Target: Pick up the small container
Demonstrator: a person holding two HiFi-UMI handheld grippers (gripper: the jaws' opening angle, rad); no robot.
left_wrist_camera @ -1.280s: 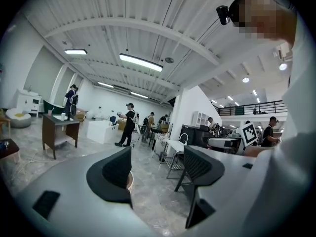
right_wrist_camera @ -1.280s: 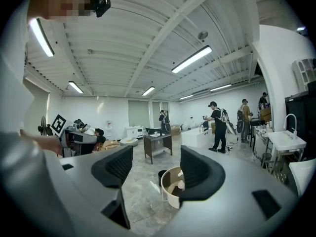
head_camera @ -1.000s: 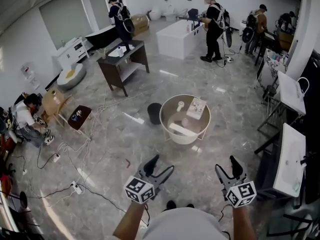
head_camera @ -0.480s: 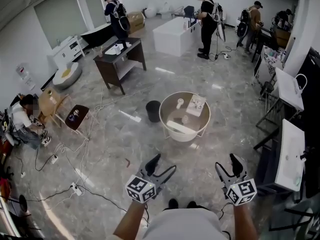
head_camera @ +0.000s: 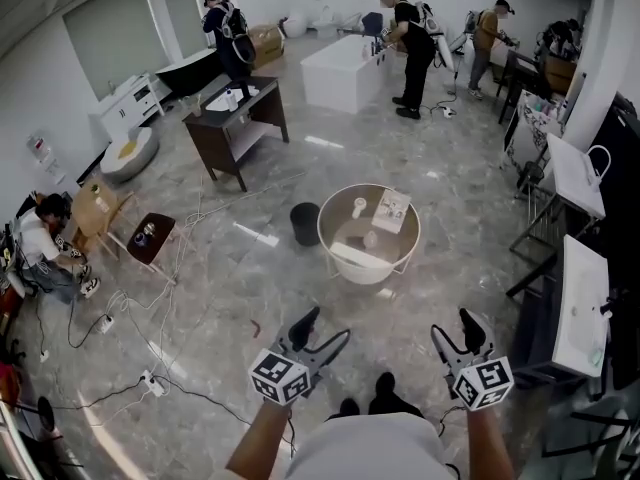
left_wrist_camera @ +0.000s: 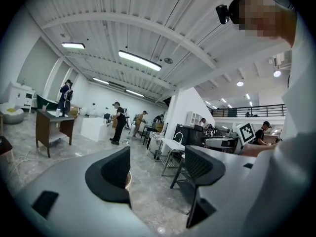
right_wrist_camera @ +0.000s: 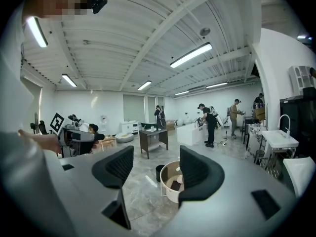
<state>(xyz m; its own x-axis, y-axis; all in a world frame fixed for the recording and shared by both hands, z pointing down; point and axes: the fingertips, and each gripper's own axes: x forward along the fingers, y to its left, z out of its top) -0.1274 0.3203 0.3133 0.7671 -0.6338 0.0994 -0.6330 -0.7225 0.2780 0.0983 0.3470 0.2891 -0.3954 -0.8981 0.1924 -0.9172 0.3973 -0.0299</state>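
Observation:
A round white tub (head_camera: pixel 336 211) on thin legs stands on the marble floor ahead of me. Inside it lie a small white container (head_camera: pixel 360 208), a small pale cup (head_camera: pixel 370 239), a booklet (head_camera: pixel 392 211) and a long white piece (head_camera: pixel 350 258). My left gripper (head_camera: pixel 325 326) and right gripper (head_camera: pixel 453 328) hover low in the head view, well short of the tub, both open and empty. The right gripper view shows its open jaws (right_wrist_camera: pixel 155 164) with the tub (right_wrist_camera: pixel 168 169) between and beyond them. In the left gripper view the open jaws (left_wrist_camera: pixel 158 162) face the floor and the stands at the right.
A black bin (head_camera: pixel 305 223) stands just left of the tub. Cables (head_camera: pixel 150 308) trail across the floor at left, near a small stool (head_camera: pixel 150 236) and a seated person (head_camera: pixel 40 238). White sinks on stands (head_camera: pixel 580 308) line the right. A dark table (head_camera: pixel 240 118) and people (head_camera: pixel 405 48) are farther back.
The tub sits slightly nearer as the view has moved forward, and a shoe now shows farther forward below. People at the back have shifted. Both grippers stay open in the same pose.

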